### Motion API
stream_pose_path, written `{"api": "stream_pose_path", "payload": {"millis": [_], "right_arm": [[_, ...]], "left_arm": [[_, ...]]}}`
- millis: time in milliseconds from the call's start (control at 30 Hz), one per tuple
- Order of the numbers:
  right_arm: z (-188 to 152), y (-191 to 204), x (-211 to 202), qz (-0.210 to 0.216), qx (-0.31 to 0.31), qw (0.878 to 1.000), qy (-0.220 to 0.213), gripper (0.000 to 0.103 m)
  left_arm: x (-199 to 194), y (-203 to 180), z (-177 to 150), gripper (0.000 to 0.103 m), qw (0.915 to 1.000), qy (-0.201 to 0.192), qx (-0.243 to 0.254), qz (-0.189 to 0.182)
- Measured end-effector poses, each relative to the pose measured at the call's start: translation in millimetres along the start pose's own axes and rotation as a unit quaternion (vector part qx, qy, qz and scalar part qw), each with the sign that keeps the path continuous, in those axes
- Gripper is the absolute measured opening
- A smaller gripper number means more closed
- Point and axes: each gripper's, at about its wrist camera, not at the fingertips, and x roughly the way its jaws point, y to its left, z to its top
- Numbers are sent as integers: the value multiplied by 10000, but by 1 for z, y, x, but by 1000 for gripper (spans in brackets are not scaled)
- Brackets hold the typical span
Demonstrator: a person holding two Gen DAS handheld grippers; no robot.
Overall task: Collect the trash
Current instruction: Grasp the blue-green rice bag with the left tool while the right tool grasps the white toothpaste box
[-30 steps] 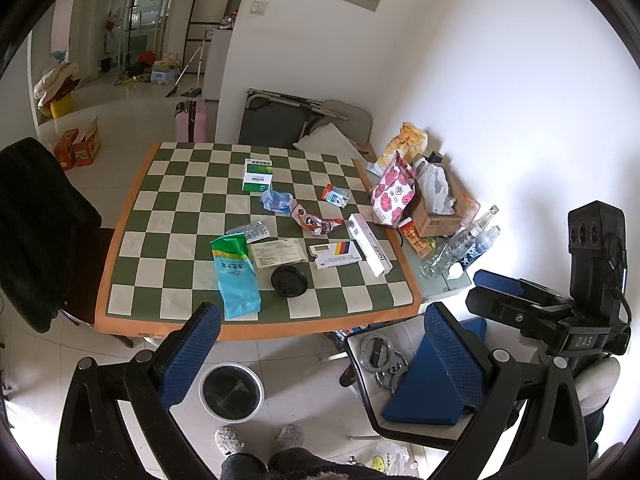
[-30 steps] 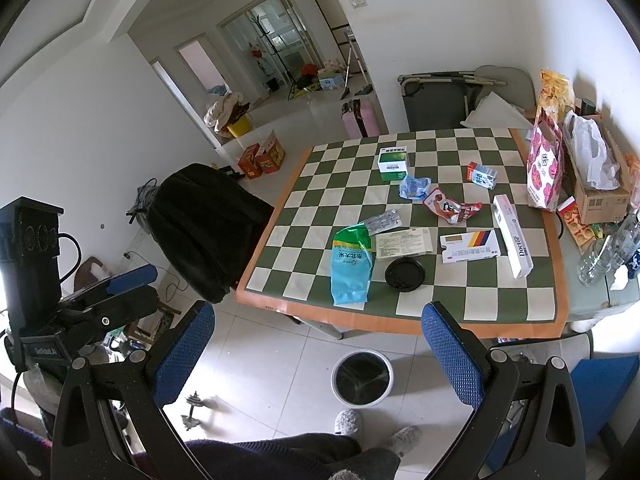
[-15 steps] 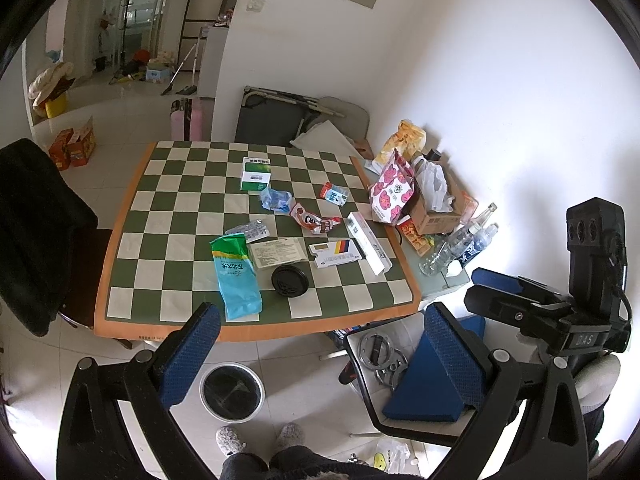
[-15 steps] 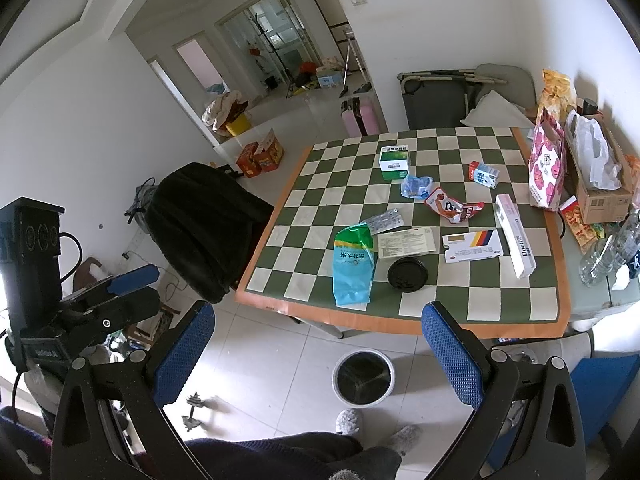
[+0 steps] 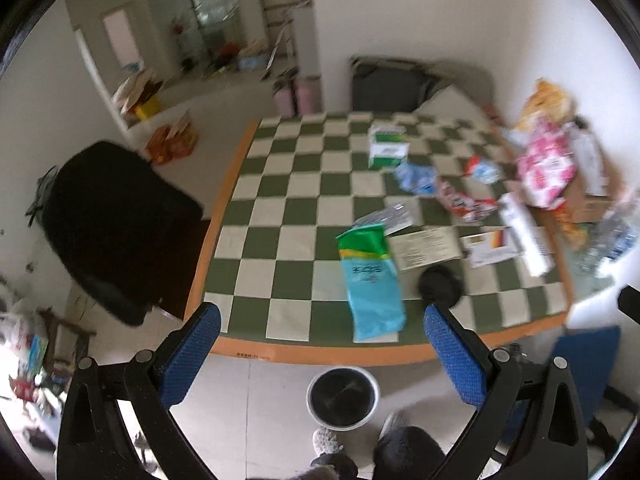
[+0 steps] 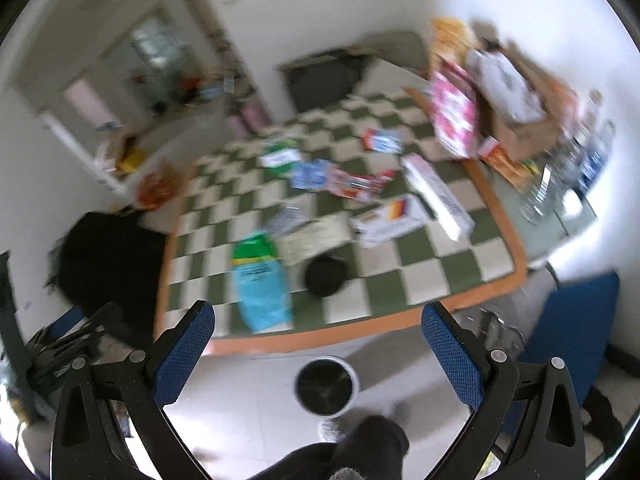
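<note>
Trash lies on a green-and-white checkered table [image 5: 288,216] [image 6: 424,280]: a blue-green bag [image 5: 370,280] [image 6: 260,280], a black lid [image 5: 440,285] [image 6: 326,276], a paper leaflet [image 5: 424,246], a green-white box [image 5: 386,146], wrappers [image 5: 416,176] and long white boxes [image 5: 524,236] [image 6: 438,196]. A round bin [image 5: 343,397] [image 6: 327,385] stands on the floor below the table's near edge. My left gripper [image 5: 320,360] and right gripper [image 6: 318,356] are both open and empty, held above the floor in front of the table.
A black-draped chair [image 5: 116,224] [image 6: 108,264] stands left of the table. A blue chair [image 5: 580,368] [image 6: 572,328] is at the right. A pink bag [image 5: 546,164], a cardboard box [image 6: 520,120] and bottles [image 6: 576,160] crowd the table's right side by the wall.
Both views have swung: the left camera turned left, the right camera turned right and nearer the table. Both are now blurred by motion. The grippers stay open.
</note>
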Motion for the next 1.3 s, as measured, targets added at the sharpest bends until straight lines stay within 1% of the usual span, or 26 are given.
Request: {"api": "stream_pose_path", "payload": {"millis": [67, 100, 200, 267, 300, 367, 433, 500, 567, 633, 667, 700, 733, 767, 800, 833, 900, 967, 1000, 1067, 1167, 1300], "right_arm": [[23, -31, 37, -323, 168, 9992, 189, 103], [33, -43, 54, -471, 204, 9984, 254, 103], [64, -77, 111, -995, 159, 9939, 453, 103], [86, -100, 149, -1221, 56, 9908, 588, 103], [100, -115, 175, -1356, 27, 9880, 737, 103], [121, -138, 221, -1481, 23, 9838, 1012, 103], [138, -157, 266, -1576, -22, 9790, 1289, 101], [153, -174, 308, -1687, -94, 9732, 1561, 89], [160, -182, 337, -1698, -148, 9690, 1789, 82], [166, -189, 365, -1657, -221, 9667, 1937, 79], [168, -191, 376, -1612, -267, 9662, 1993, 74], [169, -192, 386, -1558, -323, 9652, 2075, 65], [169, -193, 396, -1510, -375, 9637, 2167, 61], [169, -194, 404, -1508, -427, 9621, 2232, 55], [169, -194, 408, -1515, -474, 9617, 2233, 44], [169, -195, 408, -1373, -441, 9643, 2223, 43], [171, -197, 406, -1352, -328, 9656, 2197, 42], [173, -196, 396, -1218, -206, 9702, 2085, 42], [174, -192, 388, -1134, -154, 9723, 2038, 42], [172, -183, 377, -975, -154, 9758, 1953, 42], [165, -156, 372, -737, -281, 9781, 1927, 42], [151, -106, 379, -625, -625, 9751, 2033, 41]], "left_arm": [[30, -7, 8, 103, 9997, 149, -42, 183], [42, -3, 12, 103, 9995, 207, -54, 238], [96, -29, 29, 103, 9971, 570, -124, 485], [126, -43, 40, 103, 9946, 778, -193, 663], [139, -48, 44, 103, 9931, 890, -221, 737], [169, -62, 50, 103, 9888, 1178, -312, 864], [194, -71, 53, 103, 9847, 1417, -377, 941], [220, -80, 54, 103, 9795, 1669, -411, 1048], [238, -86, 52, 103, 9751, 1865, -455, 1114], [250, -89, 52, 103, 9714, 2005, -517, 1165], [254, -90, 51, 103, 9701, 2052, -543, 1178], [258, -89, 50, 103, 9689, 2109, -585, 1155], [260, -90, 49, 103, 9681, 2146, -606, 1139], [262, -90, 49, 103, 9675, 2177, -625, 1124], [263, -88, 48, 103, 9672, 2203, -650, 1082], [262, -86, 47, 103, 9669, 2243, -699, 997], [257, -77, 45, 103, 9672, 2269, -835, 782], [250, -64, 38, 103, 9667, 2280, -964, 648], [248, -58, 34, 103, 9658, 2308, -1028, 582], [250, -44, 23, 103, 9614, 2425, -1227, 434], [264, -33, 10, 103, 9523, 2640, -1516, 223], [291, -38, 10, 103, 9477, 2774, -1577, -123]]}}
